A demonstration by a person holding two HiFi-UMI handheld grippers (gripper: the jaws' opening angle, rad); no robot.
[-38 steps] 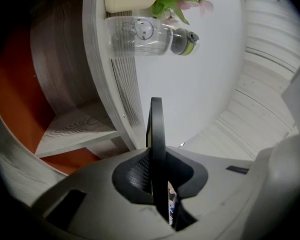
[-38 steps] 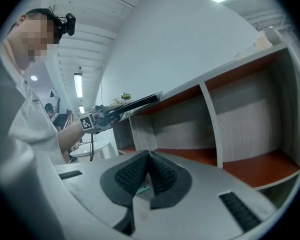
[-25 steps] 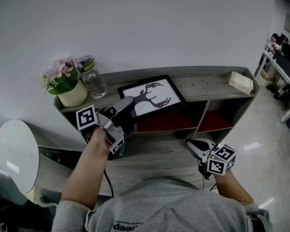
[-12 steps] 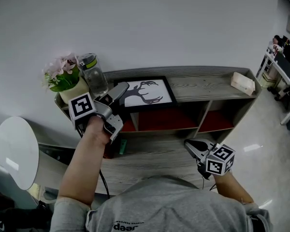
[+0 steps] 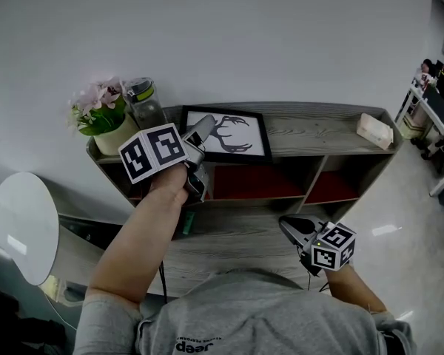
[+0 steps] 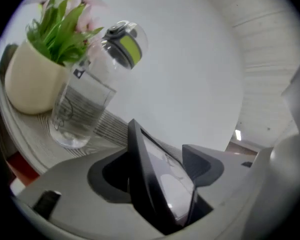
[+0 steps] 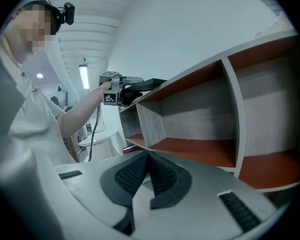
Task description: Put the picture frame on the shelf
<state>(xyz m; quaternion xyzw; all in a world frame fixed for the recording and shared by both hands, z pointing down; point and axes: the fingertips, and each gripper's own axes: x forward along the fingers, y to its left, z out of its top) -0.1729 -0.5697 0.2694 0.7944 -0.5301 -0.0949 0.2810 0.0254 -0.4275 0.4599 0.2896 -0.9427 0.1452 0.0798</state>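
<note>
Release: left fingers (image 6: 202,164) have just opened wide, frame (image 5: 226,135) loose between them.
Frame now stands upright on shelf (image 5: 318,128), no longer tilted; placement looks done. Right fingers (image 7: 162,176) closed, empty.

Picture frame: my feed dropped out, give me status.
Left gripper jaws just opening, picture frame between them. Right gripper shut, empty. Frame standing on shelf top. Water bottle close at left.

This looks like an office-like workroom. A low wooden shelf (image 5: 318,128) stands against a bare white wall (image 5: 266,35) across the top of the head view. Glossy pale floor (image 5: 407,213) and white desks (image 5: 433,95) loaded with equipment sit at its right edge, and a round white table (image 5: 18,228) at lower left. Strip ceiling lights (image 7: 83,77) show upper left in the right gripper view.
</note>
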